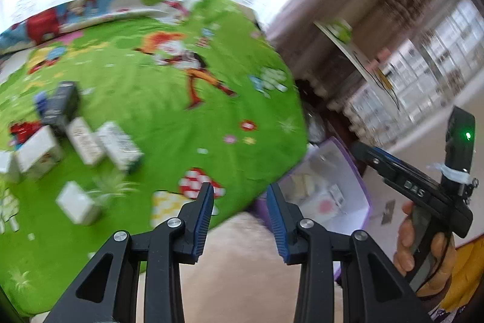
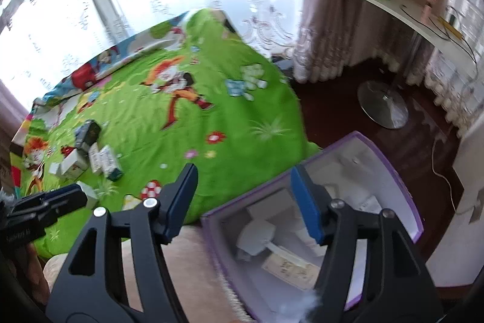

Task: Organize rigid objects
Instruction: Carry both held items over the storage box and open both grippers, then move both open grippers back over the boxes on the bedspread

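Several small boxes lie in a loose cluster on the green cartoon bedspread (image 1: 181,111), among them a white carton (image 1: 119,146), a dark box (image 1: 60,105) and a lone white box (image 1: 77,203). The right wrist view shows the same cluster (image 2: 106,161) far left. A purple box (image 2: 393,168) with a white inside stands open beside the bed and holds some small cartons. My left gripper (image 1: 240,189) is open and empty over the bed's near edge. My right gripper (image 2: 244,171) is open and empty above the purple box's near-left corner.
A white desk (image 2: 402,11) with a green item stands at the right on a round metal base (image 2: 382,105). Curtains hang behind the bed. Between bed and desk is dark wooden floor with a white cable (image 2: 441,171). A hand (image 1: 423,250) holds the right gripper's handle.
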{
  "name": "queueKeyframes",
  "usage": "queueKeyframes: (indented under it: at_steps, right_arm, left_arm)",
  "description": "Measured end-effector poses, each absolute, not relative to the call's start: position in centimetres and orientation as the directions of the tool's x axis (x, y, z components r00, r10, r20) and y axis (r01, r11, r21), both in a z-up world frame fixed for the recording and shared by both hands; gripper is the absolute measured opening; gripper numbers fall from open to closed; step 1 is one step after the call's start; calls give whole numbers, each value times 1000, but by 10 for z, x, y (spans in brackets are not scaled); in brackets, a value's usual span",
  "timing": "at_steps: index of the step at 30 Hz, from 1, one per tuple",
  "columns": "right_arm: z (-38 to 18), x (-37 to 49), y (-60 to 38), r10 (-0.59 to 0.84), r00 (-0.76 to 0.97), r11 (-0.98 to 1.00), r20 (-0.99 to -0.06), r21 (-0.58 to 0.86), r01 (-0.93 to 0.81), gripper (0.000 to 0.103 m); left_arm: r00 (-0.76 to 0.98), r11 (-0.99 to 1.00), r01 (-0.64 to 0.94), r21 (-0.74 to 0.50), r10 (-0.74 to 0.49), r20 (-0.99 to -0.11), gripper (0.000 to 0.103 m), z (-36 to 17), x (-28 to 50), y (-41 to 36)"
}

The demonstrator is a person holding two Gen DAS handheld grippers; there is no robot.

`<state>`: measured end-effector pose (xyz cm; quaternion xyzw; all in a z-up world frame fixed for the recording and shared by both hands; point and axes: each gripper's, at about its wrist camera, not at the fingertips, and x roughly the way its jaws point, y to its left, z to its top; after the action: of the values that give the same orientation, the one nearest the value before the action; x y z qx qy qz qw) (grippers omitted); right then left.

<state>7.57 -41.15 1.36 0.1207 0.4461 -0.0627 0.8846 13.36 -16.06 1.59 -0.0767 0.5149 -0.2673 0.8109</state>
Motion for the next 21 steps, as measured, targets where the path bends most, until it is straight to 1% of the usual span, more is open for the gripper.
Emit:
queueKeyframes:
  at_steps: [10, 18, 21]
  right_arm:
    - [39, 107, -348, 63, 628, 984, -776, 153, 91, 73]
    - [24, 143, -284, 132, 605, 988, -785, 157, -12, 74]
    - [13, 155, -261, 161, 584, 986, -796, 157, -58, 74]
  left_arm:
    - [451, 909, 192, -369, -416, -790, 38, 34, 151, -48]
    - [523, 953, 35, -302, -275, -807, 39, 30, 167, 37]
    - [534, 957, -18, -290, -236, -812, 44, 20, 175, 56]
